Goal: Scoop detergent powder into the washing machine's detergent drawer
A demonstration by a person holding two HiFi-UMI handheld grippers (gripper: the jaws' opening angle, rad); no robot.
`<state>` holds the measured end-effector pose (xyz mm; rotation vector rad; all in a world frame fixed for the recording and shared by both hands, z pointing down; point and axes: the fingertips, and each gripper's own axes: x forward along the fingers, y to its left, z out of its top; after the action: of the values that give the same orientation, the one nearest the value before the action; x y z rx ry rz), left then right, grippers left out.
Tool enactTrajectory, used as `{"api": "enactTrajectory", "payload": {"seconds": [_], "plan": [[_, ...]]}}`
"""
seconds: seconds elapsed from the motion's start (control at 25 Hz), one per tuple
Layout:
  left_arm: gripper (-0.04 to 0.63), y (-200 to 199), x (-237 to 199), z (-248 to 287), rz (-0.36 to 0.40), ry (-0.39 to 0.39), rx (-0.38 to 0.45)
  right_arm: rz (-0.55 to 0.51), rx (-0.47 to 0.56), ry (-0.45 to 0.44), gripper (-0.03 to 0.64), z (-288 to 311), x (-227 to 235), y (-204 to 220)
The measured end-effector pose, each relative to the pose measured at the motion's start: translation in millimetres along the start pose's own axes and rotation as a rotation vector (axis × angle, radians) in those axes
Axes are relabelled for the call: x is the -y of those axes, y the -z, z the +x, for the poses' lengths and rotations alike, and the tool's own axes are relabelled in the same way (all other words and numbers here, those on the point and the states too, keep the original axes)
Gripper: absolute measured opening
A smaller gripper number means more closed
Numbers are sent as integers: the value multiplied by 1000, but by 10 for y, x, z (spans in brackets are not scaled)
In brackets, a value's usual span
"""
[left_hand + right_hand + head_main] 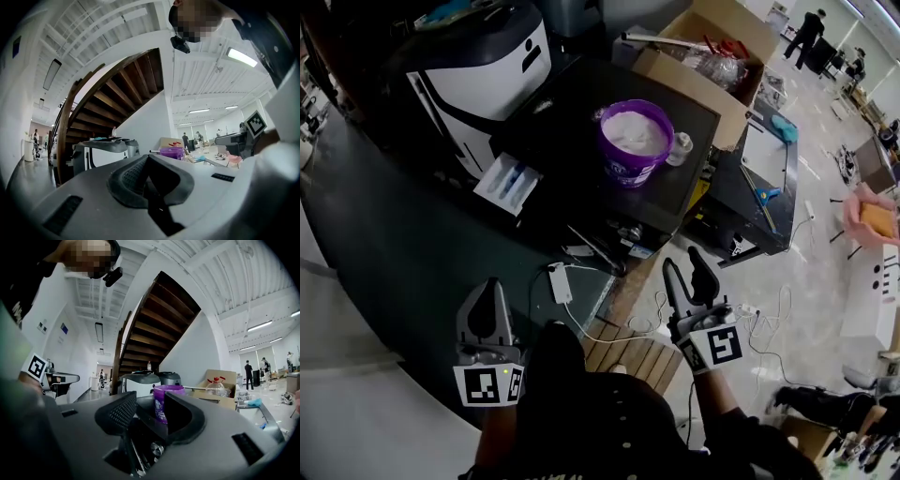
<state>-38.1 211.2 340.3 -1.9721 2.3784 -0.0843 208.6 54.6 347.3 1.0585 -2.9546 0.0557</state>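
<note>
A purple tub [635,141] full of white powder stands on a black table [572,178]; a small clear cup-like thing [680,147] sits at its right side. The white and black washing machine [478,66] is to the left, with its detergent drawer [508,183] pulled out. My left gripper [492,289] is held low and near me, shut and holding nothing. My right gripper [686,264] is open and bare, also well short of the table. The right gripper view shows the tub [161,406] between its fingers, far off. In the left gripper view the tub [171,152] is distant.
An open cardboard box [712,47] holding a bottle stands behind the table. A low black bench [769,187] is at the right. A power strip [560,281], cables and a wooden pallet [628,352] lie on the floor near me. People stand far off [806,33].
</note>
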Motion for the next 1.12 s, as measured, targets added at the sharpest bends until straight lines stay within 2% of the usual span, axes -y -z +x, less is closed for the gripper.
{"api": "enactTrajectory", "payload": {"seconds": [0.28, 0.48, 0.84, 1.12], "plan": [[5, -462, -619, 657, 1, 106, 12, 59, -37, 70, 192, 784, -85, -519], [5, -881, -927, 902, 25, 149, 35, 50, -48, 109, 192, 1068, -148, -904], [5, -815, -1018, 1185, 28, 185, 29, 49, -95, 133, 192, 1299, -59, -756], [5, -800, -979, 1588, 45, 186, 36, 24, -57, 143, 192, 1614, 201, -797]]}}
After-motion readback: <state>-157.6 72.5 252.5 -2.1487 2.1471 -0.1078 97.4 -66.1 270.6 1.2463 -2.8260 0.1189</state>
